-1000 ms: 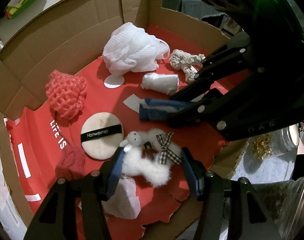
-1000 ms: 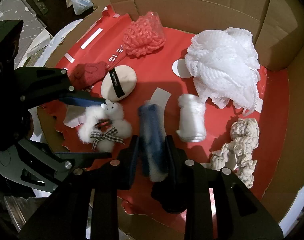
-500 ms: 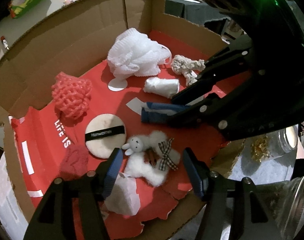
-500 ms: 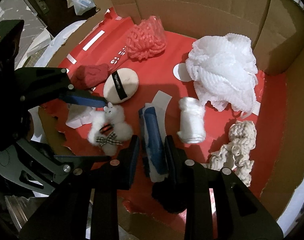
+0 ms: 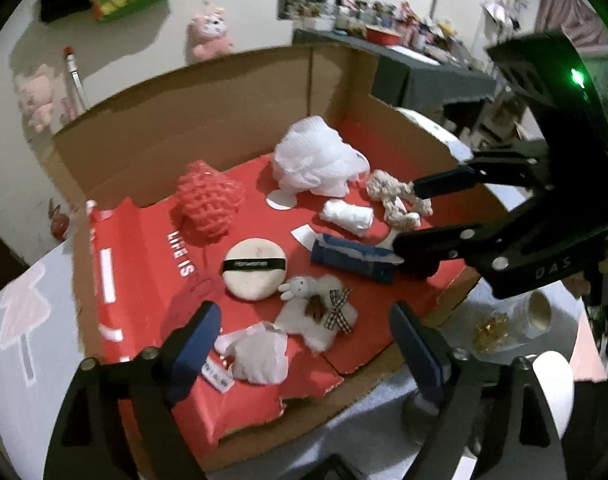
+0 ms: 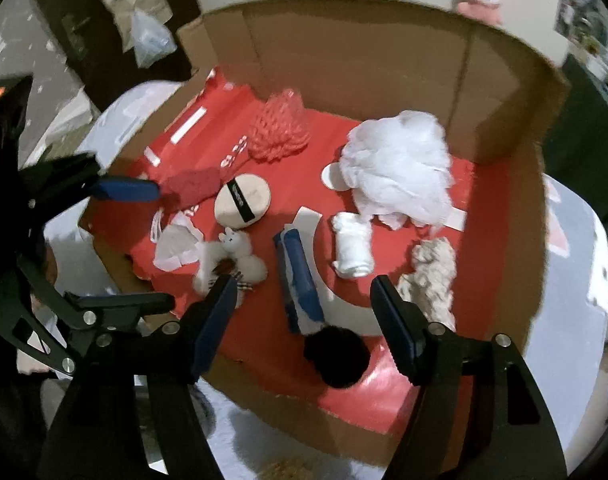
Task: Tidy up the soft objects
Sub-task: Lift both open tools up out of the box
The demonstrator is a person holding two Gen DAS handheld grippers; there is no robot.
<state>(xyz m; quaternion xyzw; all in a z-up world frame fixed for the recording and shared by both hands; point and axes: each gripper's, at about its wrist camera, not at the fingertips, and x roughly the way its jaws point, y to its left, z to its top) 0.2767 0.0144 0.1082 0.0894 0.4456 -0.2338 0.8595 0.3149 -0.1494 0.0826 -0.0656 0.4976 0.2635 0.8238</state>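
A cardboard box [image 5: 224, 112] with a red floor holds the soft things. My left gripper [image 5: 304, 340] hangs above a fluffy white bunny toy [image 5: 315, 312] and a white cloth [image 5: 260, 356], its jaws opening and touching neither. My right gripper [image 6: 304, 320] hovers over a blue rolled cloth [image 6: 300, 280] lying loose on the floor, jaws opening, pads clear of it. A black pompom [image 6: 337, 356] sits just below that roll. Farther back lie a round powder puff [image 5: 256, 268], a pink mesh pouf [image 5: 208, 200], a white mesh pouf [image 5: 315, 160], a white roll [image 5: 347, 216] and a cream rope knot [image 5: 395, 200].
A dark red knit cloth [image 6: 192, 188] lies by the box's left side. The box front edge is torn and low; its back and side walls stand tall. A glass jar [image 5: 539, 312] stands on the white table to the right of the box. Pink plush toys sit against the far wall.
Both grippers rose and drew back from the box floor. The right one opened and let go of the blue roll. The left one spread wide away from the bunny toy.
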